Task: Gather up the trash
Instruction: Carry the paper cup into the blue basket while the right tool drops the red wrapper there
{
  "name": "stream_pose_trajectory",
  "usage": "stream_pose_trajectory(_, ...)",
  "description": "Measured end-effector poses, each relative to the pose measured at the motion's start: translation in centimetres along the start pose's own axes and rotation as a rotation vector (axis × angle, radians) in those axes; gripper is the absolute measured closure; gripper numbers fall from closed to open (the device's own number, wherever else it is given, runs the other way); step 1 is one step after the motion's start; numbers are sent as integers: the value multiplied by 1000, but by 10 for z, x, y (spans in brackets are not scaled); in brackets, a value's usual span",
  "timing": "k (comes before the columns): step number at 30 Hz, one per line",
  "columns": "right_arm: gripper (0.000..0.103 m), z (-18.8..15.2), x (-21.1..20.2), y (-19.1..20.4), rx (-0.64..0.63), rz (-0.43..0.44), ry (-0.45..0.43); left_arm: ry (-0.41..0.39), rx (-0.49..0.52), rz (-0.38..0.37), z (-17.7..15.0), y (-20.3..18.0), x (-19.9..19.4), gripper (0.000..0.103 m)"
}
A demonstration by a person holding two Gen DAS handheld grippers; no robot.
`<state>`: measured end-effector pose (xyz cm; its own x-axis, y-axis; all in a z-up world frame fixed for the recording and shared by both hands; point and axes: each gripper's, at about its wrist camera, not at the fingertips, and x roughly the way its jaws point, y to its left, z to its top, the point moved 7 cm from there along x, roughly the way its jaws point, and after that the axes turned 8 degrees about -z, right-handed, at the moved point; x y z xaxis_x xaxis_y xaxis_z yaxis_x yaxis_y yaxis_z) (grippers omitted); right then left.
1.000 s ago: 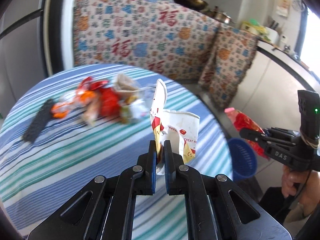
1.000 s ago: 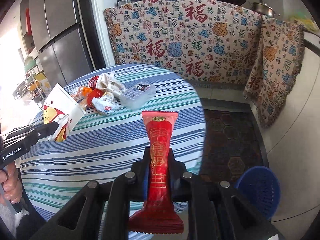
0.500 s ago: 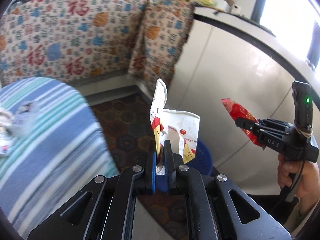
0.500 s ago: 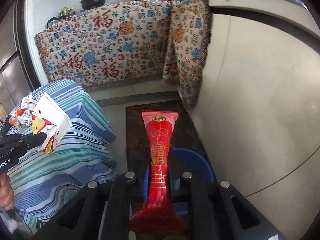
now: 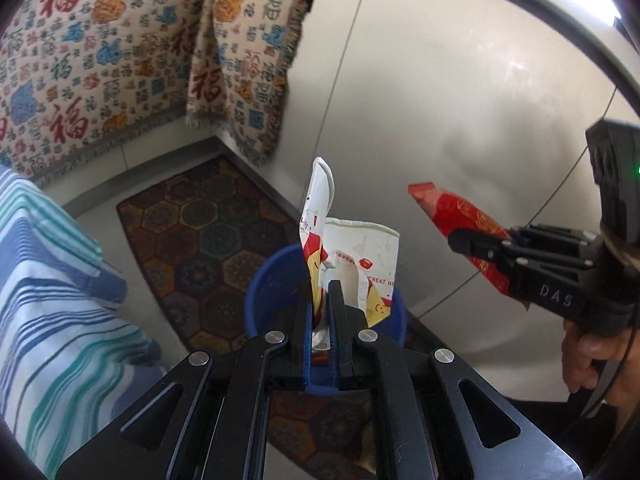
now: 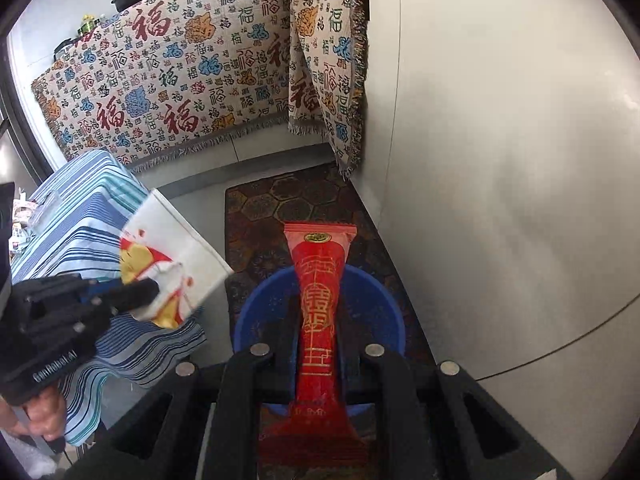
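My left gripper point(image 5: 322, 300) is shut on a crumpled white paper wrapper point(image 5: 360, 256) with red and yellow print, held above a blue basket point(image 5: 272, 292) on the floor. My right gripper point(image 6: 320, 320) is shut on a long red snack packet point(image 6: 319, 300), which hangs over the same blue basket point(image 6: 368, 312). In the left wrist view the right gripper point(image 5: 464, 242) comes in from the right with the red packet point(image 5: 452, 212). The right wrist view shows the left gripper point(image 6: 148, 290) at the left, holding the white wrapper point(image 6: 172, 248).
The basket stands on a dark hexagon-patterned mat point(image 6: 264, 216) beside a pale cabinet wall point(image 6: 500, 160). A table with a blue striped cloth point(image 5: 48, 300) is at the left. A patterned fabric point(image 6: 180, 72) hangs at the back. A hand point(image 5: 588, 364) grips the right handle.
Both grippers swung away from the striped table to the floor corner and tilted down. The blue basket now lies right under both held pieces of trash. Both grips stayed shut.
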<state>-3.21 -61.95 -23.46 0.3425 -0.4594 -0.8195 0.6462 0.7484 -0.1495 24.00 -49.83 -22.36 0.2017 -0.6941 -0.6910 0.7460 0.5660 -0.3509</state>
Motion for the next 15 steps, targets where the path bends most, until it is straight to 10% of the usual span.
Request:
stream_pose_trajectory(12, 82, 21, 20, -16, 60, -32, -6, 36, 37, -17, 8, -6, 50, 95)
stream_pose_trajectory(15, 80, 25, 21, -21, 90, -24, -11, 37, 38, -32, 9, -7, 62, 67)
